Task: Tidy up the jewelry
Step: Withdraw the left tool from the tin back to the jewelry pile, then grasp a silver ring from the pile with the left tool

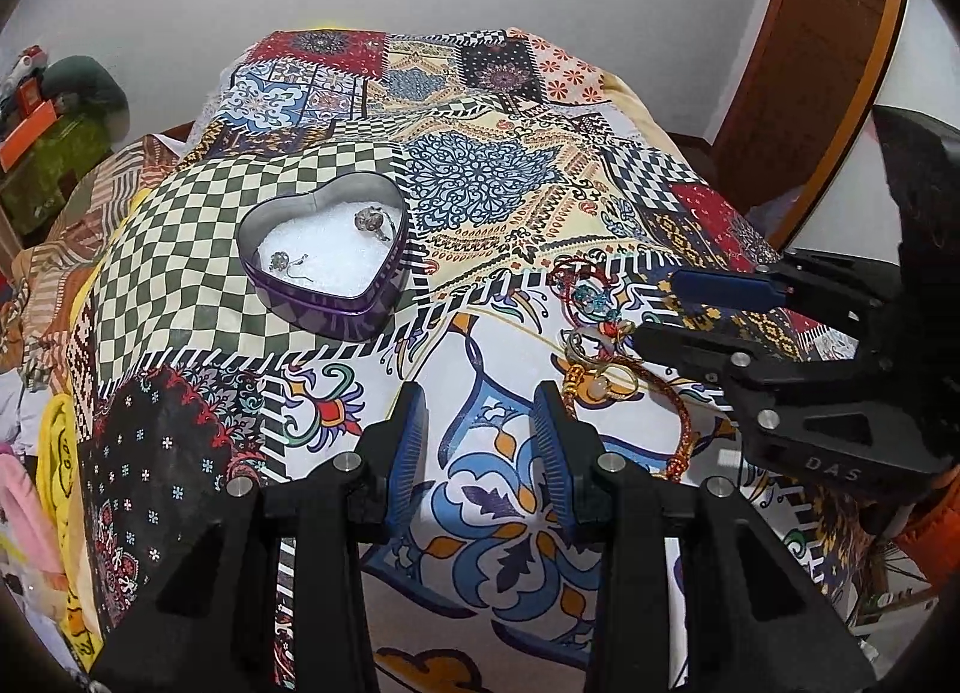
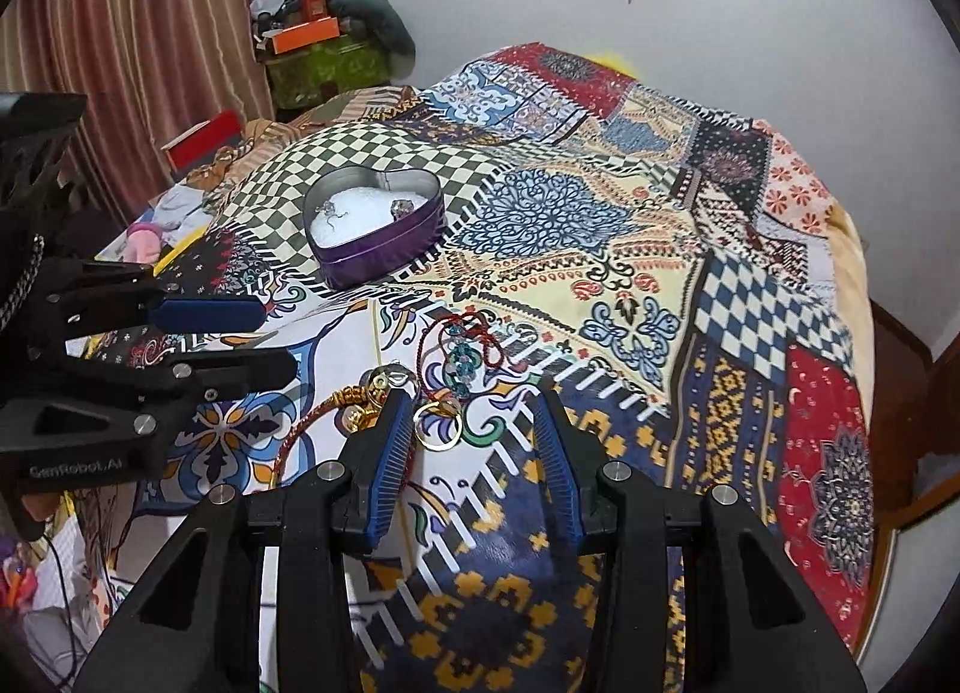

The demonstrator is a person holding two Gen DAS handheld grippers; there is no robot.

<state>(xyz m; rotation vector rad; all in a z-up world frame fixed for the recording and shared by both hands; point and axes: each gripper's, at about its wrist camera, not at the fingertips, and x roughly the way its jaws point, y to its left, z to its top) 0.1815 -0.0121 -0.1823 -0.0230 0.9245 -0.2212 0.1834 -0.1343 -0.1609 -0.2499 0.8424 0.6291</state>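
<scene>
Left gripper (image 1: 480,441): released, jaws parted over bare bedspread (image 1: 498,171) at lower centre of its own view; it holds nothing, and I judge it is idle for this step.
Heart tin (image 1: 324,255): left of centre in the left wrist view, on the green checked patch, lid off, white padding inside with two silvery pieces (image 1: 375,222) lying on it. I take this as the drop point.
Loose jewelry pile (image 1: 600,333): right of centre in that view, a red cord bracelet (image 2: 462,333) with blue beads, a braided gold-and-red bracelet (image 1: 678,411), and gold rings.
Gold ring (image 2: 438,423): lower centre of the right wrist view, flat on the cloth, just beside the left-hand finger pad (image 2: 390,447).
Right gripper (image 2: 474,453): released, empty, jaws wide with the ring near its left-hand jaw.
My approach: shift slightly toward the ring so it sits between the pads, press down into the soft bed, close slowly, avoid snagging cords.
</scene>
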